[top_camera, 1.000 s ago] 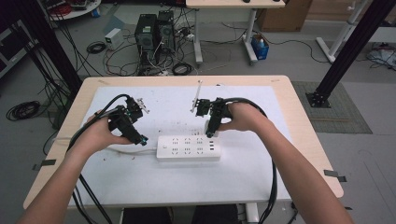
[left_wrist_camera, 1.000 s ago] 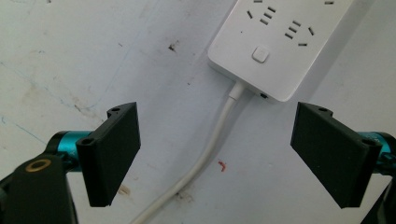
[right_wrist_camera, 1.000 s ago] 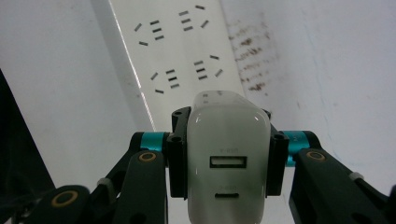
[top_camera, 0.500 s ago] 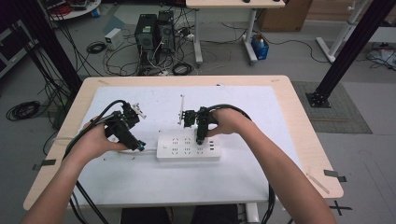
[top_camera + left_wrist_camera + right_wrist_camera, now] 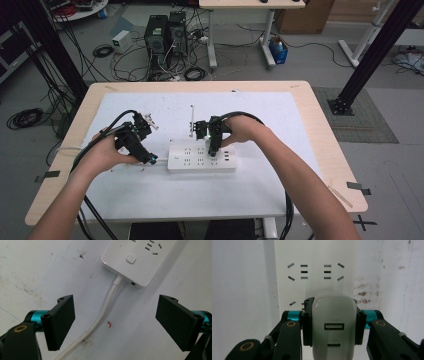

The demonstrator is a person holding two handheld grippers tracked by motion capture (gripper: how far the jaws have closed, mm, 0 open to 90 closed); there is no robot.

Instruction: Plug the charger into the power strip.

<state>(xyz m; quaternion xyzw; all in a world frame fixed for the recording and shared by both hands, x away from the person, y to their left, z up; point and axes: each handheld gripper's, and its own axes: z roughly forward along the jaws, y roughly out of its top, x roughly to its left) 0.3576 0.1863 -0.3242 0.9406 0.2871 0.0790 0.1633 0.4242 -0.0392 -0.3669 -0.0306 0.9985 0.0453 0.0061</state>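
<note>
Charger over power strip.
My right gripper [image 5: 333,322] clamps the USB charger [image 5: 333,327] above the power strip [image 5: 201,156]; left gripper [image 5: 115,320] fingers spread, straddling its cord [image 5: 100,317].

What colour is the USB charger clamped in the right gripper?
White, glossy: the USB charger shows best in the right gripper view, held over the white power strip.

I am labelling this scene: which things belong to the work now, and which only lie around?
In use:
- power strip
- white charger, held in right gripper
- strip's cord, under open left gripper

Lying about:
- computer towers on the floor
- blue box
</note>
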